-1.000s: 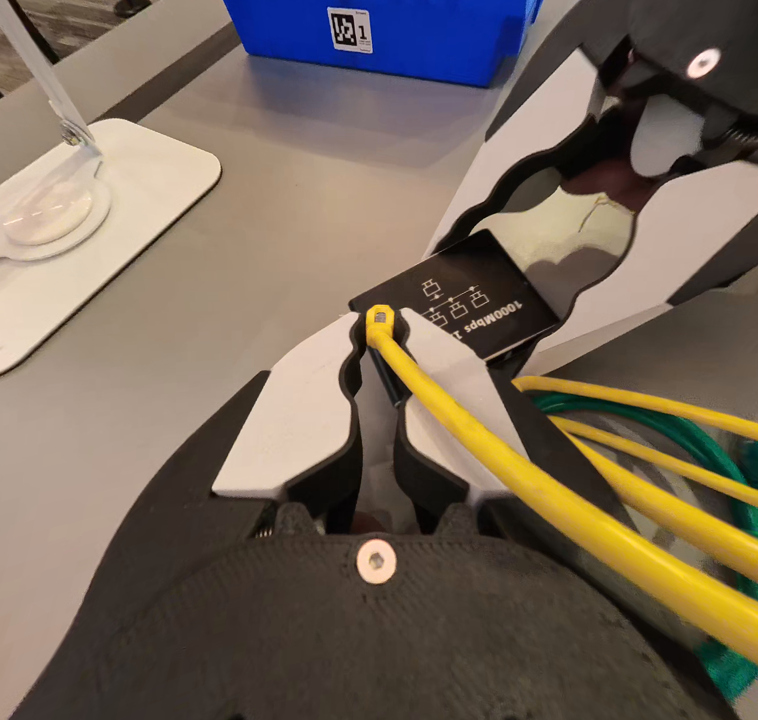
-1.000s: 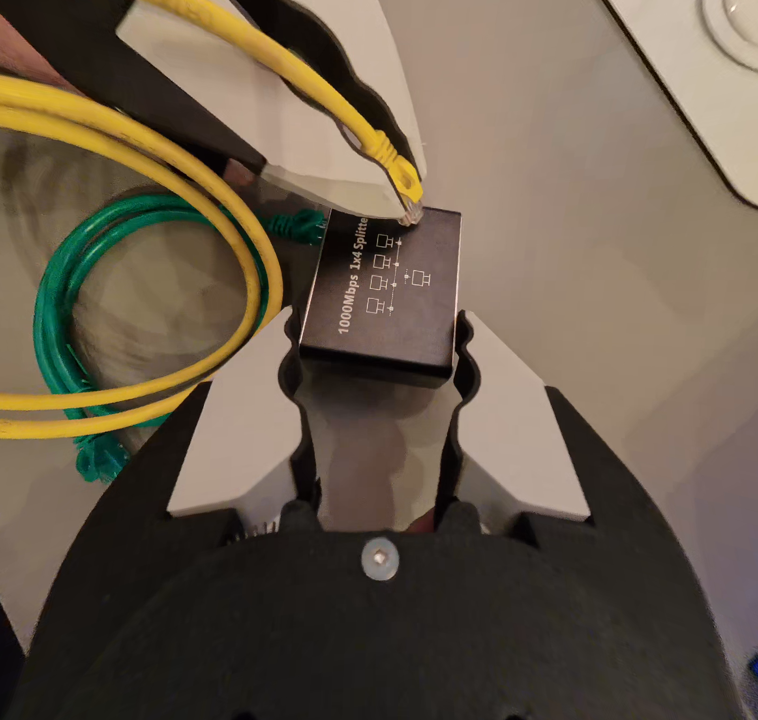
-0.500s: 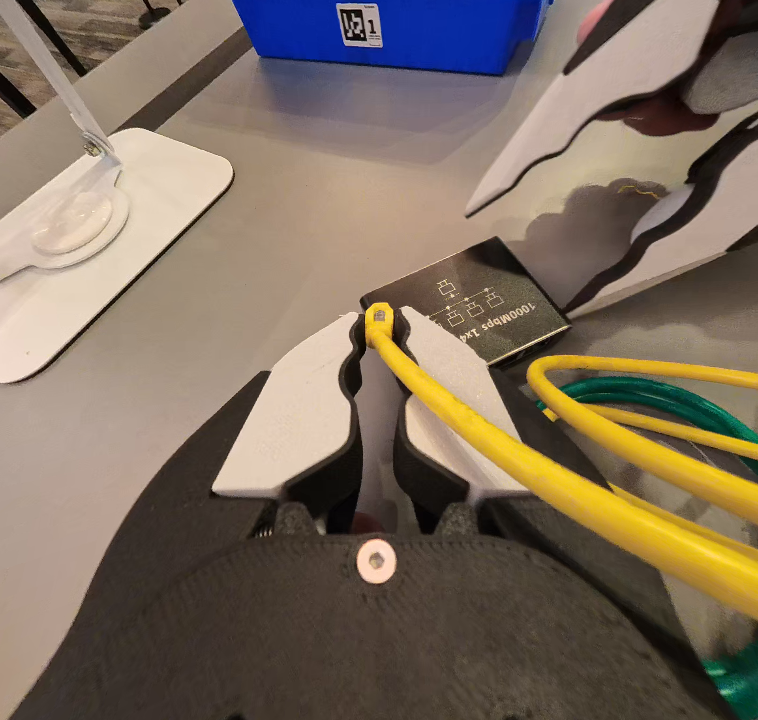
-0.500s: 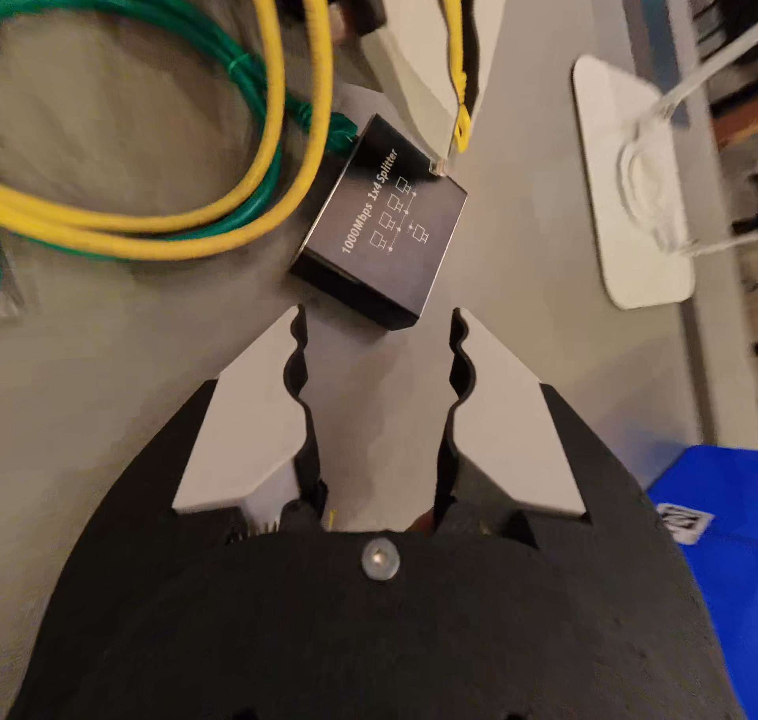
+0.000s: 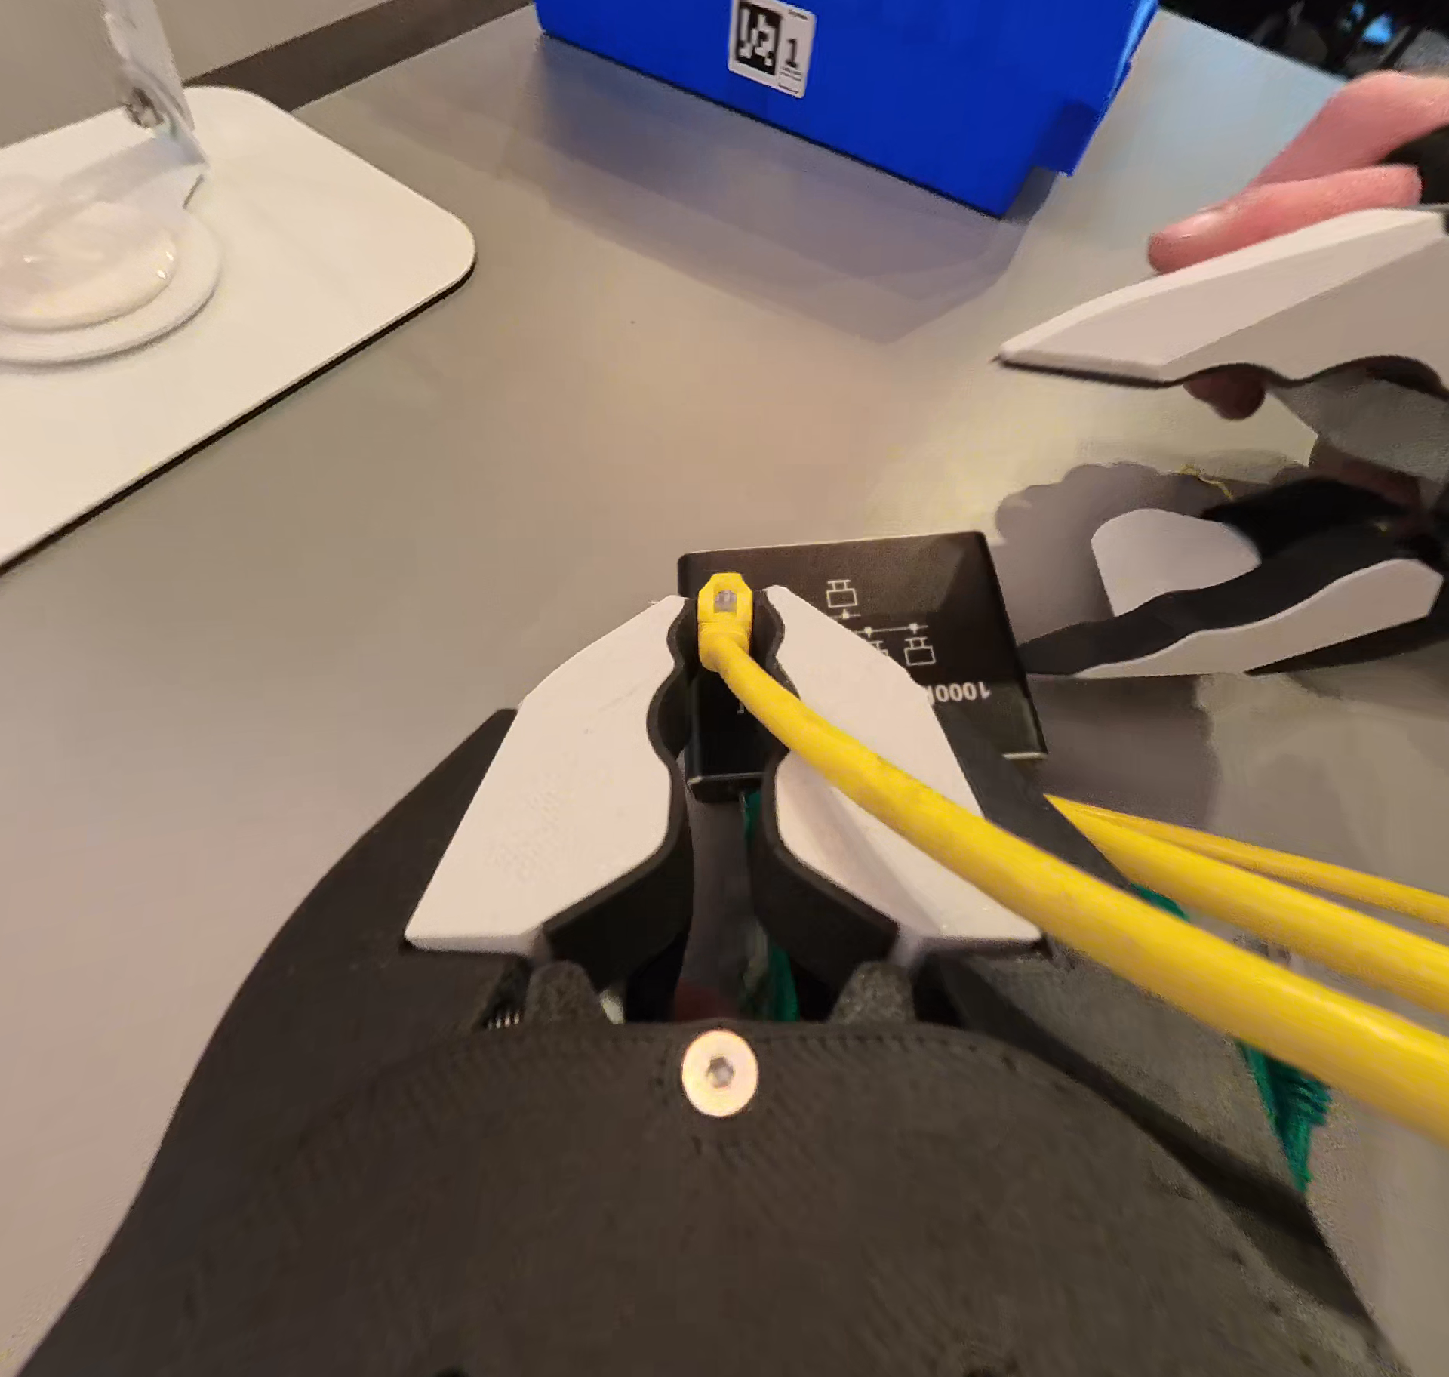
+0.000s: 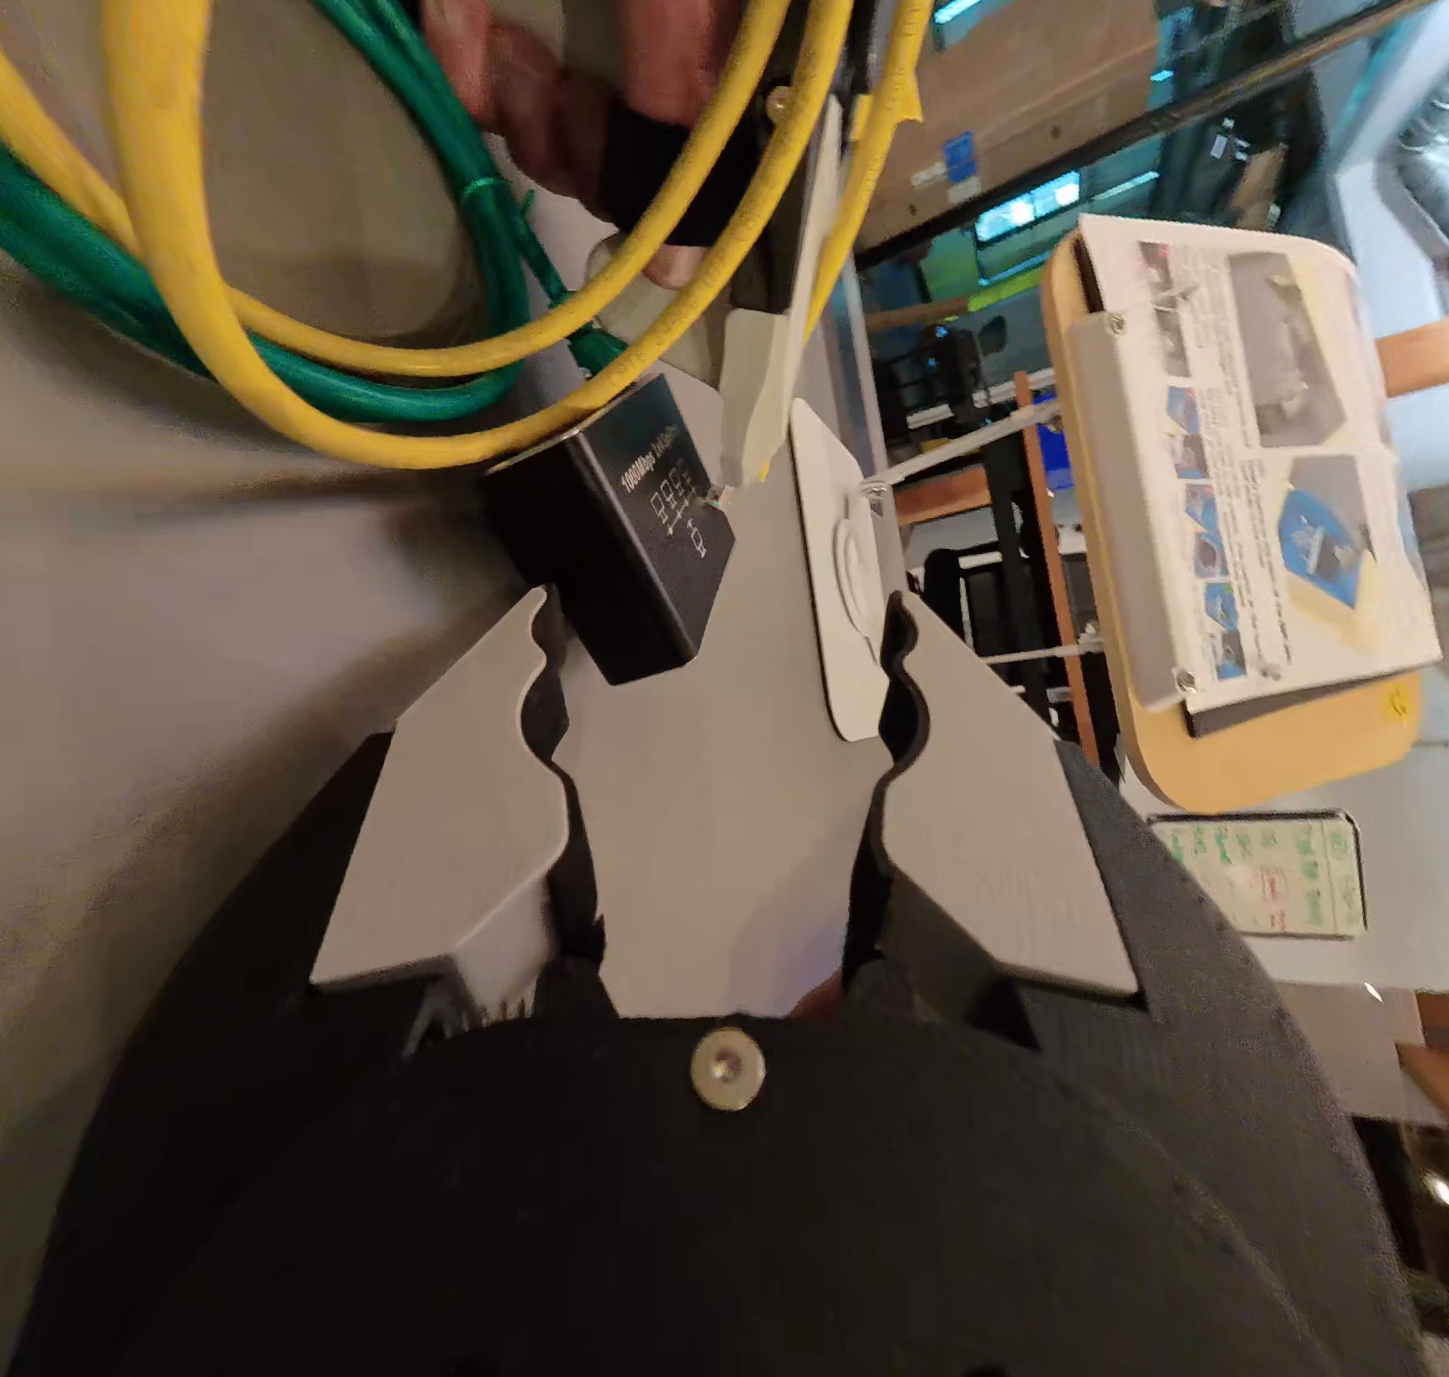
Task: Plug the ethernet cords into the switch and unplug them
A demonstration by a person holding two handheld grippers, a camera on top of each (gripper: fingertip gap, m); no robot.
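My left gripper [image 5: 725, 610] is shut on the plug of a yellow ethernet cord [image 5: 980, 861] and holds the plug tip just over the top near edge of the black switch [image 5: 925, 618]. The switch lies flat on the grey table [image 5: 470, 476]. My right gripper [image 6: 721, 610] is open and empty, rolled on its side, a short way back from the switch [image 6: 627, 547]. It shows at the right of the left wrist view [image 5: 1054, 461], jaws apart. Loops of yellow cord [image 6: 235, 320] and a coiled green cord [image 6: 376, 390] lie beside the switch. The switch's ports are hidden.
A blue bin [image 5: 902, 22] stands at the back of the table. A white base plate with a clear stand [image 5: 274, 280] lies at the left. A wooden clipboard with pictured sheets [image 6: 1254, 476] stands beyond the table edge. A hand [image 6: 580, 69] holds the left gripper. One gripper's finger ends stand about 7 cm off the other's.
My right gripper has let go of the switch, pulled back from it and rolled sideways. The switch has turned on the table. My left gripper still grips the yellow plug over the switch.
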